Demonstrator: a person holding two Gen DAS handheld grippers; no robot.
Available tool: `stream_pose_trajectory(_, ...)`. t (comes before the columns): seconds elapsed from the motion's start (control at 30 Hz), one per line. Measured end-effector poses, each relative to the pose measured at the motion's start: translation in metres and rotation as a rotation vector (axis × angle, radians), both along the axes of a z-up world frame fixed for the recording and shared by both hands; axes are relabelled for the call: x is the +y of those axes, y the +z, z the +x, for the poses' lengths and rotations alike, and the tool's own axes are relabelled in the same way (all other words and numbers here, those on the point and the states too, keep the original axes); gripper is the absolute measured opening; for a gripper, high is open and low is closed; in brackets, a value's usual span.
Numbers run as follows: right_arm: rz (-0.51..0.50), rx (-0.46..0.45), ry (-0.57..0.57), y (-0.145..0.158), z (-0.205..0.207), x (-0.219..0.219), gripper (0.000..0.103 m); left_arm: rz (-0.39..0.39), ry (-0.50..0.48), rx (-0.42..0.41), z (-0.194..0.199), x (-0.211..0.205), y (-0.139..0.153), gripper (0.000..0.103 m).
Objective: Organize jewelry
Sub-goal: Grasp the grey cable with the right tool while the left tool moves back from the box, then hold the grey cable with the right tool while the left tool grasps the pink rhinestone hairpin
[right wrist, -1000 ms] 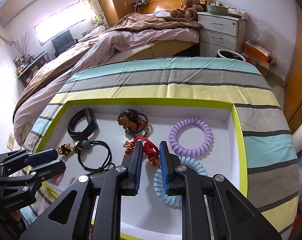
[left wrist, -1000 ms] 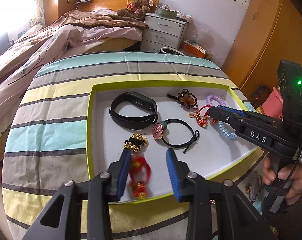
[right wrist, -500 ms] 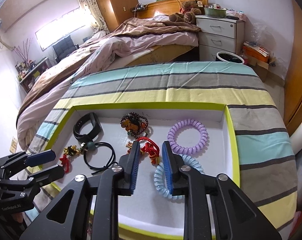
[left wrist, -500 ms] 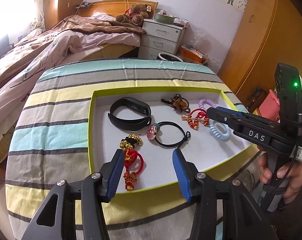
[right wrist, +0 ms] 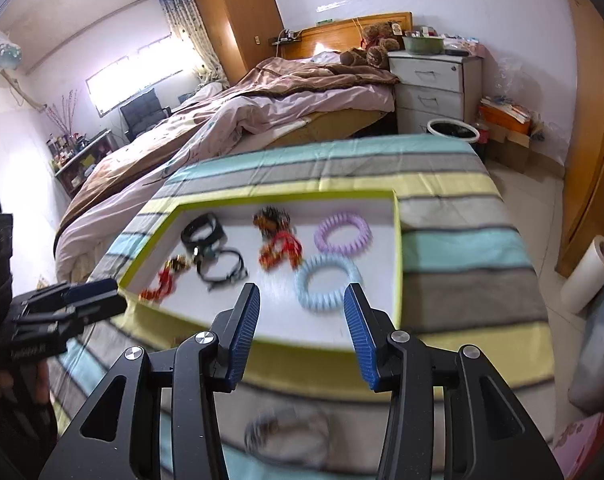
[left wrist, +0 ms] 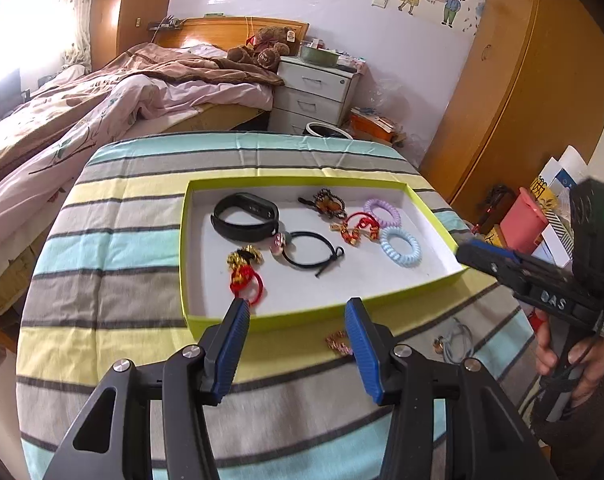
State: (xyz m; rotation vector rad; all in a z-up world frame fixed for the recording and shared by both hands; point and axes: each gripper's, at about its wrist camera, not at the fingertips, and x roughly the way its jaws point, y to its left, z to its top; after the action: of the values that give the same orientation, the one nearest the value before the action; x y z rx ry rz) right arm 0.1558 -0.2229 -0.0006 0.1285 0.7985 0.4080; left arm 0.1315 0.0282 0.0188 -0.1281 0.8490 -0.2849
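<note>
Tray [left wrist: 221,322], lime-rimmed with a white floor, sits on the striped table [left wrist: 113,248] and serves as landmark for all that follows. Going left to right inside it: red-and-gold charm [left wrist: 245,276] at the near-left corner, black band [left wrist: 245,216] beyond it, black hair tie [left wrist: 312,250] in the middle, beaded brown piece [left wrist: 328,202] at the far wall, red knotted charm [left wrist: 358,228], then lilac coil [left wrist: 382,212] and pale blue coil [left wrist: 400,246] toward the right wall. Outside the tray, on the cloth on the near side of its front wall, two pieces lie loose: a small pink-gold trinket [left wrist: 339,343] and, right of it, a thin grey ring with a bead [left wrist: 454,344]. Left gripper [left wrist: 295,334] hangs over the front wall, jaws wide apart and empty; the trinket sits just inside its right finger, so it lies almost under the jaws, slightly right of centre. Right gripper [right wrist: 302,330] is also wide apart and empty, on the near side of the tray's front wall; below it shows a blurred ring shape [right wrist: 285,434], probably the grey ring, nearer the camera than the jaw tips. Judgement: the trinket falls to the left gripper, the ring to the right, which must draw back and down. The ring's long axis cannot be read through the blur.
</note>
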Motion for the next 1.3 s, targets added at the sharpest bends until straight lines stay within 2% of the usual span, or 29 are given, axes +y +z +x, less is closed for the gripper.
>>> stream_pose_trajectory(0.17,-0.002,0.031,-0.003,-0.011,-0.028,-0.007,0.045,-0.009,0.002,0.008,-0.009,0.000,-0.004,0.050)
stream_pose_trajectory(0.37,-0.044,0.052,0.055,-0.024,-0.052,0.014,0.045,-0.023,0.008,0.019,-0.017,0.004,-0.009,0.050)
stream_pose_trajectory(0.63,-0.082,0.075,0.072,-0.038,-0.053,0.037,0.045,-0.033,0.027,0.033,-0.026,0.013,-0.015,0.050)
stream_pose_trajectory(0.77,-0.140,0.076,0.034,-0.043,-0.048,0.042,0.045,-0.040,0.030,0.042,-0.028,0.015,-0.018,0.050)
stream_pose_trajectory(0.87,-0.138,0.080,0.028,-0.045,-0.047,0.043,0.045,-0.037,0.025,0.051,-0.029,0.013,-0.020,0.050)
stream_pose_trajectory(1.0,-0.140,0.077,0.015,-0.046,-0.046,0.042,0.027,-0.041,0.023,0.055,-0.029,0.011,-0.020,0.050)
stream_pose_trajectory(1.1,-0.133,0.075,0.009,-0.045,-0.047,0.040,0.026,-0.040,0.020,0.057,-0.030,0.008,-0.020,0.050)
stream_pose_trajectory(1.17,-0.131,0.068,0.002,-0.044,-0.048,0.038,0.018,-0.034,0.017,0.061,-0.030,0.006,-0.021,0.050)
stream_pose_trajectory(1.3,-0.126,0.057,0.000,-0.042,-0.051,0.035,0.018,-0.023,0.010,0.070,-0.030,0.000,-0.022,0.050)
